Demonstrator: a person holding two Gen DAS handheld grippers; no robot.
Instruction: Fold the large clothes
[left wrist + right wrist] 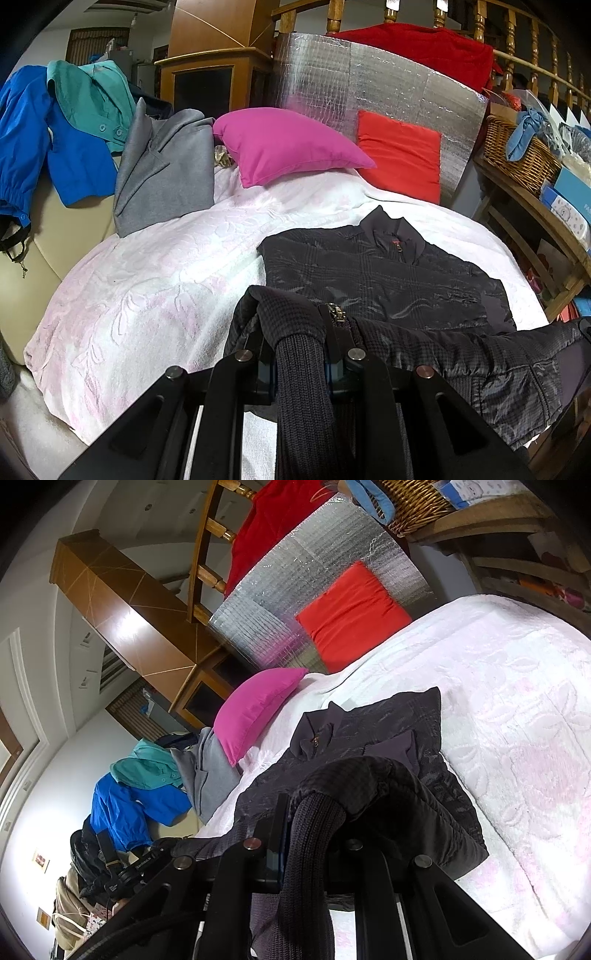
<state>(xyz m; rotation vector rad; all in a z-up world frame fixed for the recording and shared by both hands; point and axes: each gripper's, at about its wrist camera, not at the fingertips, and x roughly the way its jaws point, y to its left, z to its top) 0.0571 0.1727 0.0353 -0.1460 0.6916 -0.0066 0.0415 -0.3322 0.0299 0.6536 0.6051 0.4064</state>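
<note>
Little writing reads from here: on the blue box at the shelf's edge I make out only the letters "FA", and the print on the black strap at the far left of the right view is too small to tell.

The wicker basket on the wooden shelf holds a knotted blue cloth; more things sit behind it, too blurred to name.

The dark jacket lies on the bed, front up, collar toward the pink pillow and the red pillow, which leans on a silver foil sheet. Its upper body is spread flat on the white and pink cover; its near end is lifted off the bed and bunched at both my tongs.

My left tongs are clamped on a ribbed knit band of the jacket, which fills the narrow gap between the fingers, with the zipper end just to its right. My right tongs are closed the same way on a ribbed band, the quilted fabric humped over the fingertips.

Past the jacket, at the bed's far left, lie a grey garment, a teal one and a blue one, well apart from it.
</note>
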